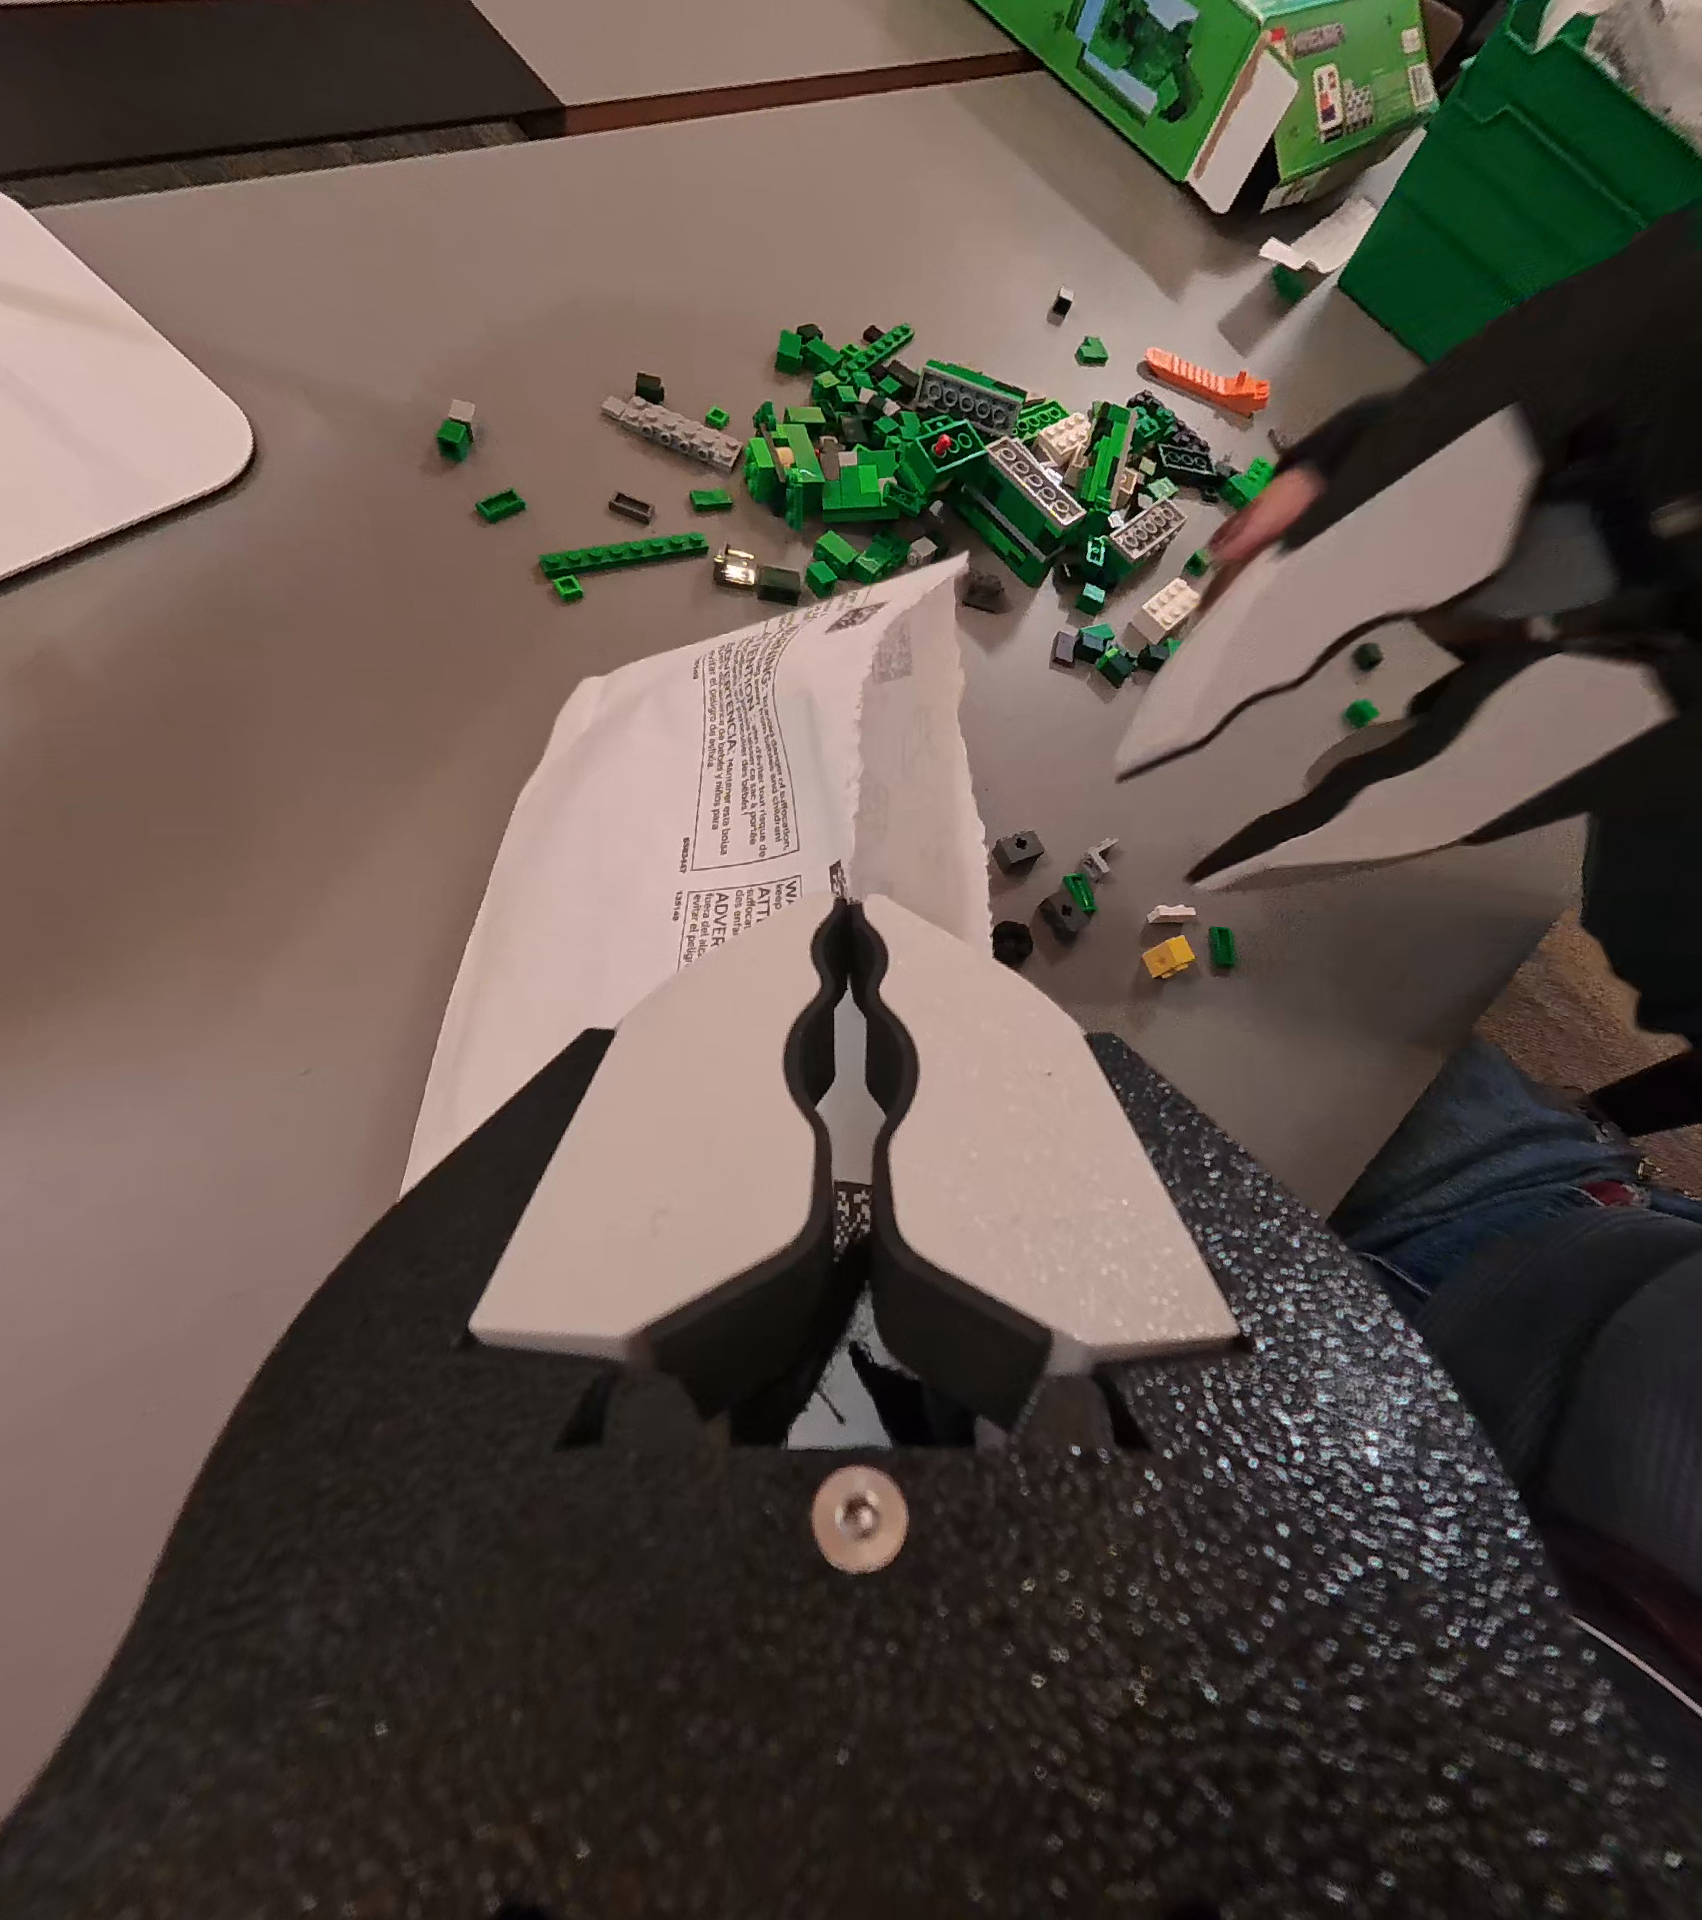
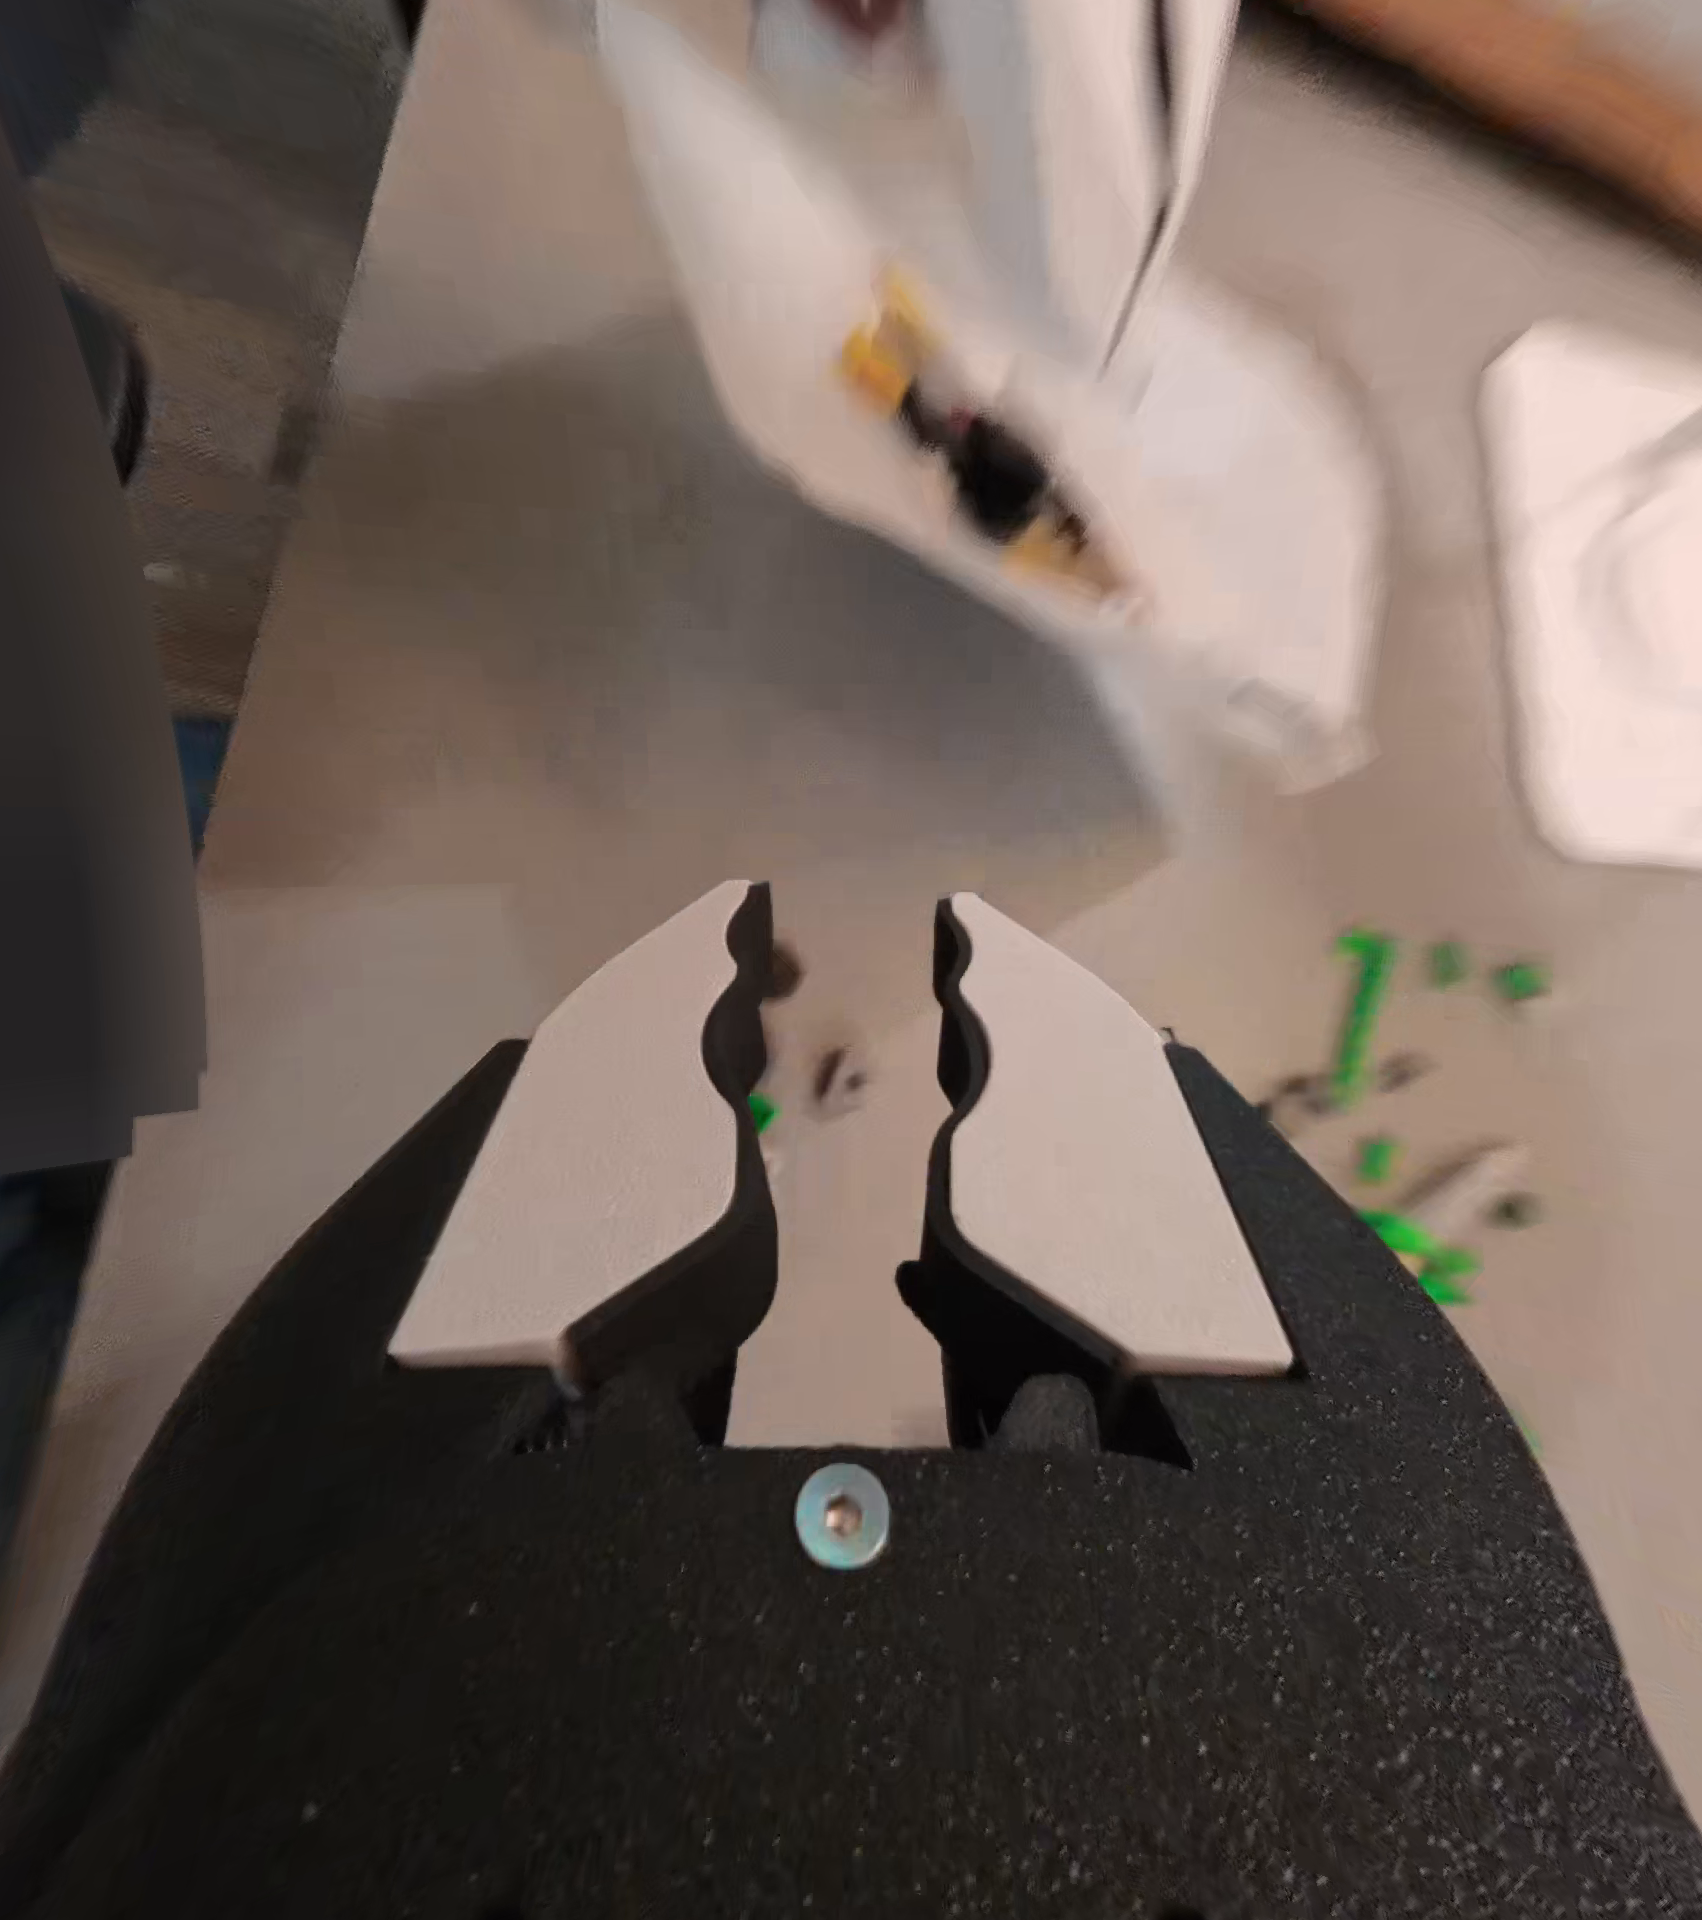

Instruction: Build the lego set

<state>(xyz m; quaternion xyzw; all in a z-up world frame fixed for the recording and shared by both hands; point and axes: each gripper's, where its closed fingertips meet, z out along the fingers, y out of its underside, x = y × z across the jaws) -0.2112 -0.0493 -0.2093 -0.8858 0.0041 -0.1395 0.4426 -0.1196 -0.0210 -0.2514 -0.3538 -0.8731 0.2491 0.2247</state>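
My left gripper is shut on a torn white paper parts bag and holds it above the grey table. A pile of green, grey and white lego pieces lies beyond the bag. A few small dark, green and yellow pieces lie to the right of the bag. My right gripper is open and empty at the right, blurred by motion. In the right wrist view my right gripper is open over the table, and the bag hangs blurred ahead with dark and yellow pieces inside.
A green lego box and a green bin stand at the back right. An orange brick separator lies by the pile. A white rounded base sits at the left. A person's jeans-clad leg is at the right.
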